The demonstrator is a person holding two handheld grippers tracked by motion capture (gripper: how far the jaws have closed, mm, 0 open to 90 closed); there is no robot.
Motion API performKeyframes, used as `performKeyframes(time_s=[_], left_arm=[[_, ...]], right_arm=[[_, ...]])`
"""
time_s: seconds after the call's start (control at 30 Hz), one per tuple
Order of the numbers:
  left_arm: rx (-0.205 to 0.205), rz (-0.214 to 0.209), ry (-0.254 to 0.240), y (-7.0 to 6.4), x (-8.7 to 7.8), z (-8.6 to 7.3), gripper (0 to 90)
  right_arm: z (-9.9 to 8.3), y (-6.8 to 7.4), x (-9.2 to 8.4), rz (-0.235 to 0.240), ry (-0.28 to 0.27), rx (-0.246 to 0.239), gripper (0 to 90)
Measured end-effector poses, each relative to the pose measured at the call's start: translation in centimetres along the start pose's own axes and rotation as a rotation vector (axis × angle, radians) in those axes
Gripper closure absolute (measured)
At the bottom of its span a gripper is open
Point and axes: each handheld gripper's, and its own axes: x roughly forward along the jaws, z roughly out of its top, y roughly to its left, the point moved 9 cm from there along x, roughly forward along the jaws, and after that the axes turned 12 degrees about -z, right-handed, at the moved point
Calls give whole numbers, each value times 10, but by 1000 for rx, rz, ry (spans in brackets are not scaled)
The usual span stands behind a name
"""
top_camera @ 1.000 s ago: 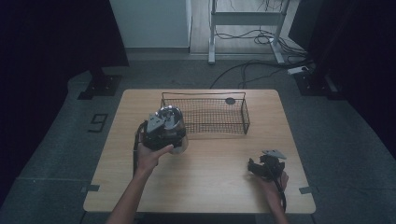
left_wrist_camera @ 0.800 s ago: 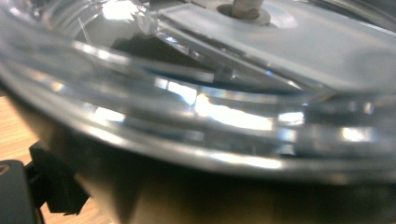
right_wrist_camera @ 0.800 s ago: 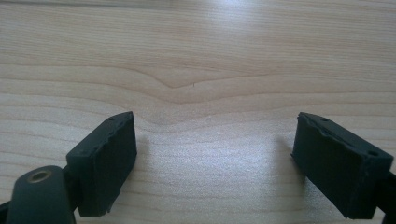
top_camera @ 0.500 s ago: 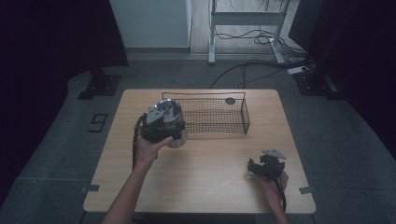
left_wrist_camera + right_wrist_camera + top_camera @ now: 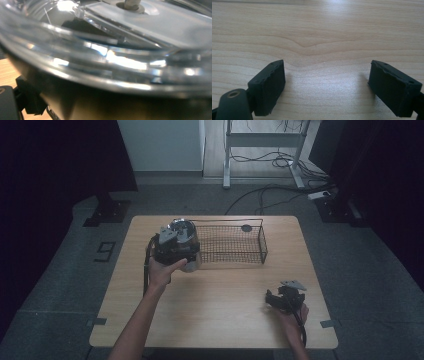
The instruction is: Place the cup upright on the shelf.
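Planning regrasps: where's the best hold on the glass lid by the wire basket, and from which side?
Probably the rim, from the person's side. The glass lid is domed and slick; only its thin edge suits flat jaws, and the left gripper holds it there. The wire basket crowds the far side.

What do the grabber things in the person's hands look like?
Both are black and chunky. The right gripper has two thick, blocky black jaws and a grey three-cornered plate on top. The left gripper has a grey plate too. Black cables trail from each. The forearms are bare, no sleeves.
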Motion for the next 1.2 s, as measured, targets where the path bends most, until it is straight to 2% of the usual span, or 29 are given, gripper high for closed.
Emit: performKeyframes(time_s=[0.27,0.33,0.53,0.7,0.93,1.2], left_arm=[[5,5,1,4,9,9,41],[-13,-10,-2,5,13,12,40],[-11,3,6,7,21,19,41],[-40,-3,-2,9,25,23,40],[-31,17,8,12,32,29,40],[-51,31,11,21,43,30,41]], right_arm=[[0,0,0,2,-2,0,138],[0,0,0,2,-2,0,138],[0,0,0,2,-2,1,138],[0,0,0,2,-2,0,138],[0,0,0,2,-2,0,138],[0,0,0,3,-3,-2,140]])
